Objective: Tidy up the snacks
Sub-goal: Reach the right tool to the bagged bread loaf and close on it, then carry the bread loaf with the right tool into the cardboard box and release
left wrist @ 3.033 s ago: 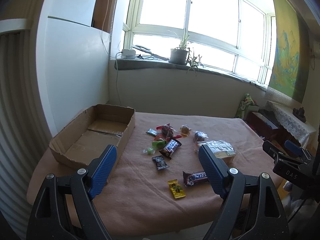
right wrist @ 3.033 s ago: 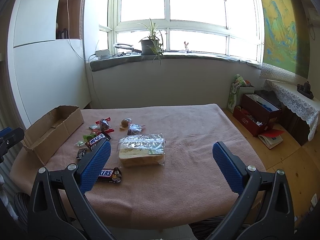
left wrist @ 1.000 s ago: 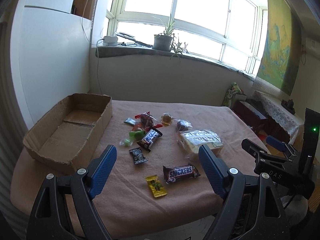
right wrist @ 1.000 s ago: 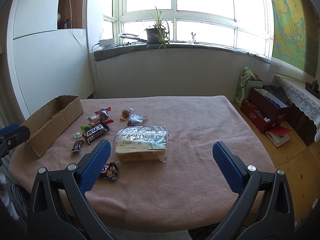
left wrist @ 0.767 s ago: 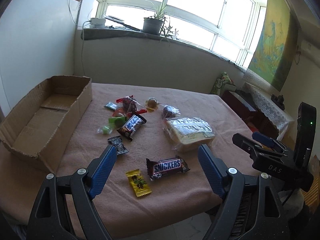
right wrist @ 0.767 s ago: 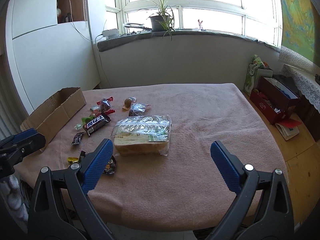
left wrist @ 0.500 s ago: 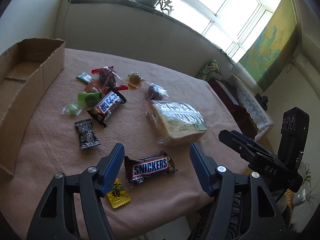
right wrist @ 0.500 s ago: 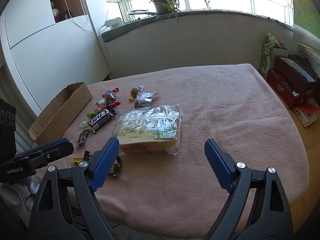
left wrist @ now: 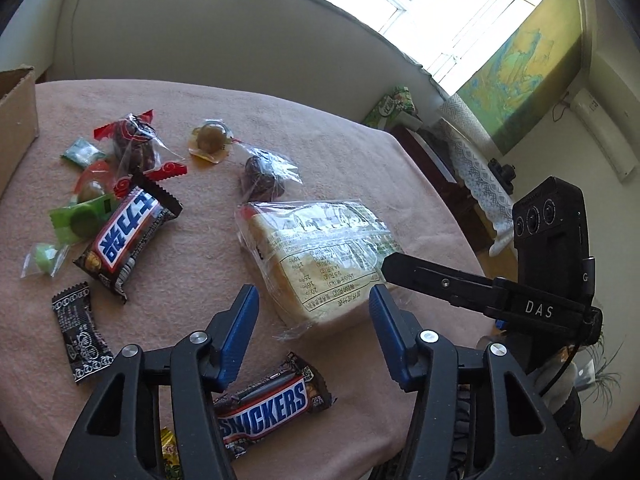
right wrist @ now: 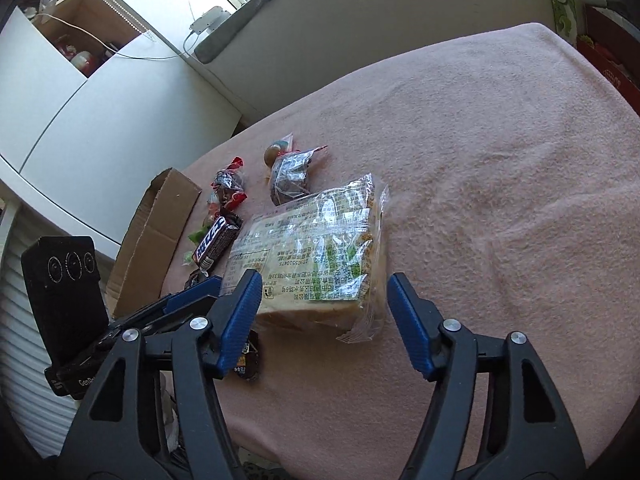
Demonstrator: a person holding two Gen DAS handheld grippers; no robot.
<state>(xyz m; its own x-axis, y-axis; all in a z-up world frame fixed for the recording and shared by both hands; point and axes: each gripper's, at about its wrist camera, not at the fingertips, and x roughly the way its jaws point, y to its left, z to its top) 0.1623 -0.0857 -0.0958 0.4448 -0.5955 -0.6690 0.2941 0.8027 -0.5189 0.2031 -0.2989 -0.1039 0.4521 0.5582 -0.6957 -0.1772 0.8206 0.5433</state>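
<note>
Pink cloth covers the table, and your snacks lie scattered over its left half, with the cardboard box waiting open at the far left edge. You are in the approach step: nothing is packed yet, and both tools are closing in on the bagged bread loaf, the biggest item, which sits near the front edge just right of the chocolate bars. Your left gripper hangs over the loaf's near left corner; its jaws have just been closing, they stand part-way apart, and the pads touch nothing. Your right gripper frames the near end of the same loaf; its jaws have also just been narrowing, with the bag's end between them but no pad pressing on it. The Snickers bar lies just under your left tool's near finger, so mind it as you descend. Next, I judge, you need one tool to settle lower and pinch the loaf gently, since soft bread squashes and the loose wrapper can slip, then carry it left to the box
</note>
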